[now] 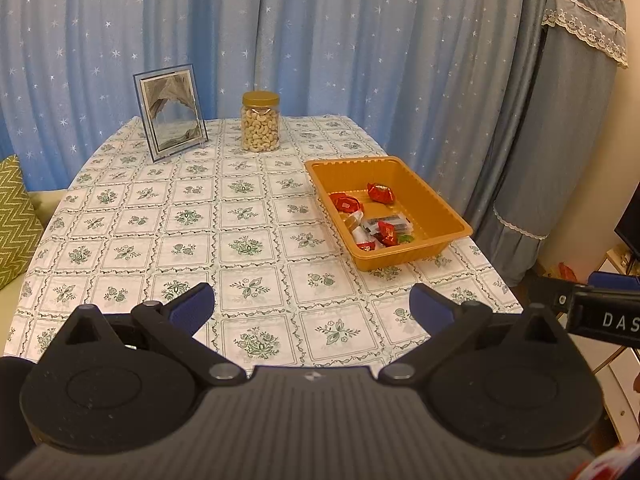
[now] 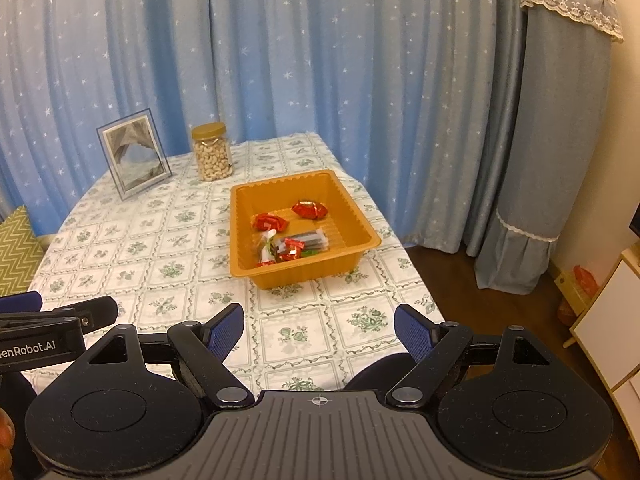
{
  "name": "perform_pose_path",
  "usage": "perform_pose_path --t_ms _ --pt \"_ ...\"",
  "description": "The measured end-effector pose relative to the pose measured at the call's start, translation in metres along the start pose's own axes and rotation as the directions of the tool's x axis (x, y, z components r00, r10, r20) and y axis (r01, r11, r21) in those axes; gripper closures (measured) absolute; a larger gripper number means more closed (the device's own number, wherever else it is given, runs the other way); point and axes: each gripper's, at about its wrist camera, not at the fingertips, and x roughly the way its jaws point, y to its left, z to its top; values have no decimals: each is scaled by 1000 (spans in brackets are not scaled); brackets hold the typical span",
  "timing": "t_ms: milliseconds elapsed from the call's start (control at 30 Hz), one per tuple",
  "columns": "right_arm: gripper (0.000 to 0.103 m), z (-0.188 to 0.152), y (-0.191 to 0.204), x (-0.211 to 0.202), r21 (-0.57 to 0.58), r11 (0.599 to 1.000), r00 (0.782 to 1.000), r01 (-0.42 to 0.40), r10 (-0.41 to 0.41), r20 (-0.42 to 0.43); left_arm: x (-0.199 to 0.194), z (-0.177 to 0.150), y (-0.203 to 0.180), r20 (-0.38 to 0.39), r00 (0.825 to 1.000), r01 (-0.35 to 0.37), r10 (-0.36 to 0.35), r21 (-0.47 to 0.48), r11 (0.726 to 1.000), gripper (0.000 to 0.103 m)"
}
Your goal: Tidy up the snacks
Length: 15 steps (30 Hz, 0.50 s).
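An orange plastic tray (image 1: 436, 196) (image 2: 352, 216) sits on the right half of the table and holds several wrapped snacks (image 1: 376, 218) (image 2: 288, 236), mostly red wrappers plus a dark flat packet. A clear jar of cashews (image 1: 260, 122) (image 2: 211, 152) with a gold lid stands at the far side. My left gripper (image 1: 312, 306) is open over the near table edge, nothing between its blue pads. My right gripper (image 2: 319, 330) is also open and empty, hovering near the front edge, short of the tray. Each gripper's tip shows at the edge of the other's view.
A framed picture (image 1: 171, 110) (image 2: 134, 152) leans at the far left of the floral tablecloth (image 1: 200, 216) (image 2: 160, 248). Blue starred curtains hang behind. A green zigzag cushion (image 1: 14, 216) lies left; white cabinet (image 2: 608, 320) stands right.
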Motion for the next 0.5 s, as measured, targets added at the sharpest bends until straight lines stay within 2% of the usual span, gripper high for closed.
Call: perform_pose_path --t_ms 500 --pt "21 0 -1 1 1 1000 1000 0 0 0 1 -2 -1 -2 1000 7 -7 5 1000 0"
